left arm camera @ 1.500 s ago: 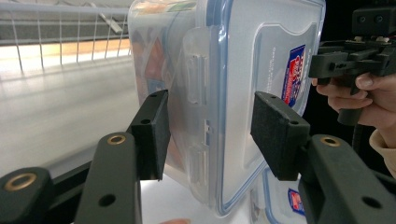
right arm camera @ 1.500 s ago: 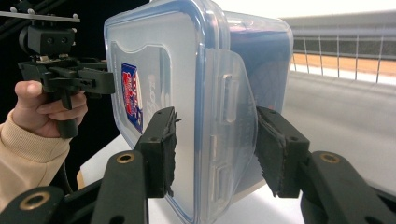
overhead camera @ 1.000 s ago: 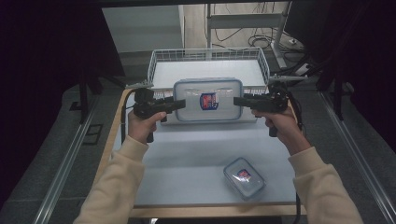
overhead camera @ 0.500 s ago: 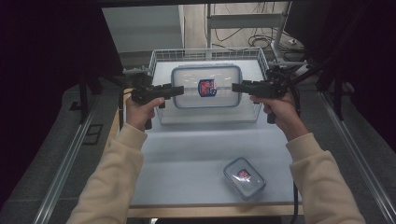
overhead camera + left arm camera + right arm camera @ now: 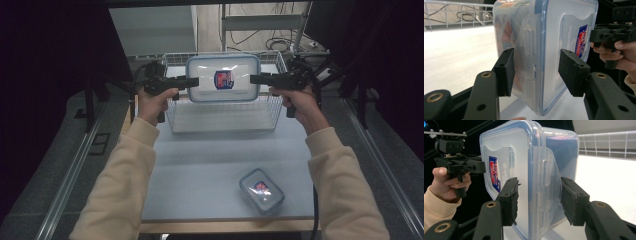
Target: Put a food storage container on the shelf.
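Observation:
A large clear plastic box with a blue-rimmed lid and a red and blue label (image 5: 222, 92) hangs in the air over the wire basket (image 5: 225, 121). My left gripper (image 5: 192, 81) is shut on its left end and my right gripper (image 5: 256, 78) on its right end. In the left gripper view the two pads clamp the box (image 5: 544, 30) across its lid and base at the side latch, my left gripper (image 5: 536, 72) around it. The right gripper view has my right gripper (image 5: 539, 200) pinching the box (image 5: 524, 152) the same way at the opposite latch.
The wire basket stands at the far end of the light table (image 5: 210, 160). A small lidded box with the same label (image 5: 261, 190) lies near the front right edge. Dark floor and metal rails flank the table on both sides.
Both grippers have carried the large box up and away from me, from low above the table's middle to over the basket. The small box has stayed put.

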A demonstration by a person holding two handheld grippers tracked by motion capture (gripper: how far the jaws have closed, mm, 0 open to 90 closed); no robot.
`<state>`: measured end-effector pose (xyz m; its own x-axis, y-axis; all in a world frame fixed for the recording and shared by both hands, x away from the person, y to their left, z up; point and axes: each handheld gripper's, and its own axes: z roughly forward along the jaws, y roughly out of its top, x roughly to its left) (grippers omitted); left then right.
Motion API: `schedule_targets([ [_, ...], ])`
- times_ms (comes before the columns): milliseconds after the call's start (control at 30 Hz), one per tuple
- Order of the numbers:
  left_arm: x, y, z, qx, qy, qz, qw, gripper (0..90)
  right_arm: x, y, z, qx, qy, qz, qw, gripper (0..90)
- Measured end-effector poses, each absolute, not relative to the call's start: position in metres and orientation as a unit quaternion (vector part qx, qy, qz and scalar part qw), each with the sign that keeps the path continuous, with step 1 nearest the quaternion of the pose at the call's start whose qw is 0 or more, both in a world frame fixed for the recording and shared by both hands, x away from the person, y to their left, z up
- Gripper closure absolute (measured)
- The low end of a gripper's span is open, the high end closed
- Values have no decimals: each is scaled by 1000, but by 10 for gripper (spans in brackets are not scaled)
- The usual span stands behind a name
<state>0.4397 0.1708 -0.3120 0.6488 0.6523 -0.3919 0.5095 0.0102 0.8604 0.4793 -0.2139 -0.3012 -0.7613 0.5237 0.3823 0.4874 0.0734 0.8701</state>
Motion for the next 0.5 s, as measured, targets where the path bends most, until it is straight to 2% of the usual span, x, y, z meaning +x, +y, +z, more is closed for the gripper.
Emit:
schedule_targets([
  [500, 473, 173, -316, 702, 432, 38, 565, 482, 515, -211, -303, 364, 733, 574, -6, 502],
])
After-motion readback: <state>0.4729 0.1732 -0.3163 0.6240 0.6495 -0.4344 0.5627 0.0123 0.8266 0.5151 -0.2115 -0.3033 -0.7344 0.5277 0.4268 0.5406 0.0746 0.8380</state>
